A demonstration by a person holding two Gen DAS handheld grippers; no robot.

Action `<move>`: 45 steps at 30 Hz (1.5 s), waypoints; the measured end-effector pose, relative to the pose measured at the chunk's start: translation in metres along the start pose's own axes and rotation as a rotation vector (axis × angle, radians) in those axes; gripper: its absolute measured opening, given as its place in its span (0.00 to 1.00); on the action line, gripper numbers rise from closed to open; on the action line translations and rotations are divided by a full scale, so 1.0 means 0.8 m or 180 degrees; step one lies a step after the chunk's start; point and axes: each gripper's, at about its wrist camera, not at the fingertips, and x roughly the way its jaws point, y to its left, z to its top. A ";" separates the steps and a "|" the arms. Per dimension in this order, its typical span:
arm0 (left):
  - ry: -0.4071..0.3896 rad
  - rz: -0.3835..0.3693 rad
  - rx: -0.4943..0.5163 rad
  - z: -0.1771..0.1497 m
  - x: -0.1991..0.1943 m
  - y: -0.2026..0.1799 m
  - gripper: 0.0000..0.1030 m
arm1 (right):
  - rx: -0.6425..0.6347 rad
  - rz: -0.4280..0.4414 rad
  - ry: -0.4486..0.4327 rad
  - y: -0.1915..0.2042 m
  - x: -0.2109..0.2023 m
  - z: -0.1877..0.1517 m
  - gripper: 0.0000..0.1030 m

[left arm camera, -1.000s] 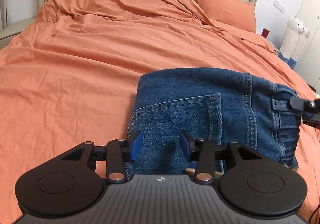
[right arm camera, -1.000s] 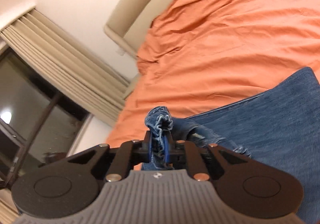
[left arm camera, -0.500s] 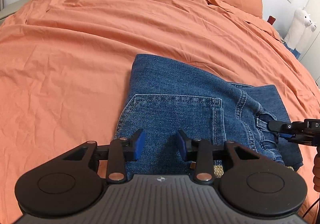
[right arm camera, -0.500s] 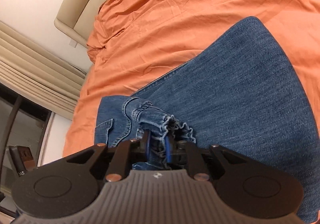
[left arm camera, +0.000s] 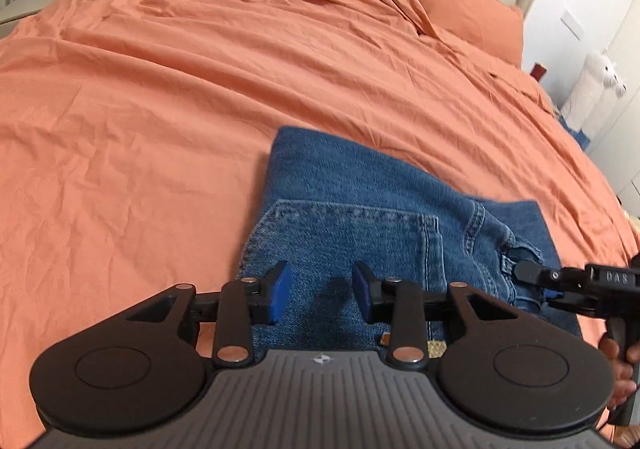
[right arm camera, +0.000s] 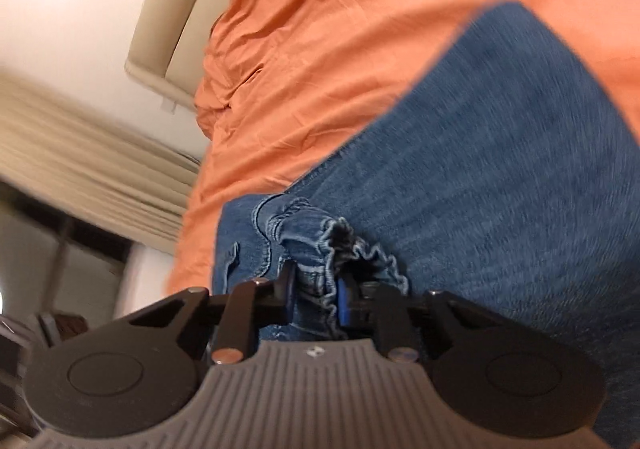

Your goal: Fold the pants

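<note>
The jeans (left arm camera: 360, 209) are folded into a chunky rectangle on the orange bed (left arm camera: 160, 109), lying near its foot end. In the left wrist view the long side runs left to right, with the back pocket facing up on the left half and the bunched waistband end pointing right. The left tongs (left arm camera: 320, 287) hover just above the pocket, jaws apart and gripping nothing; they've just been closing in a bit. The right tongs (right arm camera: 316, 299) are clenched on a ruffled bit of denim at that right end.
</note>
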 end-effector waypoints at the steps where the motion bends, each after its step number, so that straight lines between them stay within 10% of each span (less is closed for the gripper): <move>1: -0.0029 0.0027 -0.0007 0.001 -0.005 0.000 0.35 | -0.0205 -0.0122 -0.0019 0.018 -0.002 0.000 0.14; 17: -0.0528 -0.0064 -0.0135 0.031 -0.079 -0.008 0.35 | -0.1525 -0.0848 -0.0064 0.281 -0.054 0.077 0.12; 32: -0.0333 -0.0198 0.0524 0.035 0.052 -0.069 0.25 | -0.0691 -0.1446 0.0001 0.027 -0.077 0.113 0.12; 45: -0.0047 0.0235 0.0557 0.053 0.133 -0.053 0.21 | -0.0512 -0.1392 0.0002 -0.057 -0.046 0.112 0.15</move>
